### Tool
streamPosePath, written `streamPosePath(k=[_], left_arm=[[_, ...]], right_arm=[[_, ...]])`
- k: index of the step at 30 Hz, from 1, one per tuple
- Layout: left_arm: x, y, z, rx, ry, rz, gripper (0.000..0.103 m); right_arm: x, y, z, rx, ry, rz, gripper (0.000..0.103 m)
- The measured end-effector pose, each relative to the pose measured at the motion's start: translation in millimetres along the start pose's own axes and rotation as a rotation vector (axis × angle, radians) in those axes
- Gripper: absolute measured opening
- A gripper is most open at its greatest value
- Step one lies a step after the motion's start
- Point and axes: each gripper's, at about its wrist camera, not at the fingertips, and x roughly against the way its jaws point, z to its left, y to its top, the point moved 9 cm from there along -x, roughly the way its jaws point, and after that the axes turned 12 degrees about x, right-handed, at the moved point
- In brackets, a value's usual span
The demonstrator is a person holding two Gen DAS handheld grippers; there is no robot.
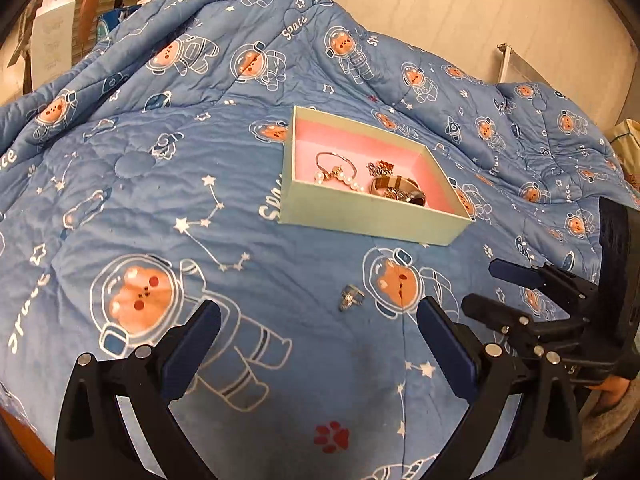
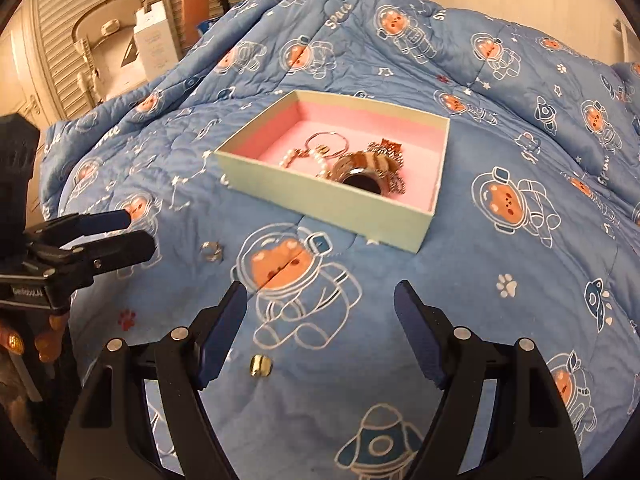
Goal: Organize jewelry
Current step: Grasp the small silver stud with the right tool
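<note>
A pale green box [image 1: 372,216] with a pink lining sits on the blue quilt and holds several pieces: a silver hoop, pearls, a wide striped band and gold chains. In the right wrist view the box [image 2: 320,204] lies ahead. A small silver ring [image 1: 351,298] lies on the quilt just ahead of my left gripper [image 1: 318,307], which is open and empty. The same silver ring [image 2: 211,250] shows beside the left gripper [image 2: 142,230]. A gold ring [image 2: 261,365] lies by the left finger of my right gripper [image 2: 322,290], also open and empty. The right gripper [image 1: 478,285] enters from the right.
The astronaut-bear quilt [image 1: 160,184] covers the whole bed and rises in folds at the back. White cartons [image 2: 154,40] and shelves stand behind on the left, and a wall [image 1: 460,8] on the right. A hand with orange nails [image 2: 44,344] holds the left gripper.
</note>
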Motion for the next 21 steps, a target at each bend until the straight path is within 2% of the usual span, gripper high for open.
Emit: streamPosePath(k=[4, 7, 8, 10, 14, 18, 21], left_arm=[[2, -20, 6, 0.013, 0.01, 0.011, 0.096], [3, -32, 5, -0.022, 0.012, 0.028, 0.096], [1, -37, 5, -0.022, 0.008, 0.046, 0.096], [0, -43, 5, -0.012, 0.004, 0.055, 0.096], [2, -47, 2, -0.036, 0.04, 0.021, 0.096], [1, -48, 1, 0.009, 0.023, 0.03, 0.096], [0, -47, 0, -0.013, 0.033, 0.025, 0.096]], right_arm=[[-1, -20, 22, 0.018, 0.044, 0.025, 0.061], [-4, -29, 26, -0.009, 0.071, 0.038, 0.051], [-5, -31, 27, -0.015, 0.074, 0.043, 0.046], [-7, -34, 28, -0.019, 0.076, 0.049, 0.042], [-9, -38, 29, -0.02, 0.07, 0.057, 0.041], [-12, -39, 30, -0.02, 0.068, 0.06, 0.039], [-15, -38, 30, -0.015, 0.057, 0.064, 0.034]])
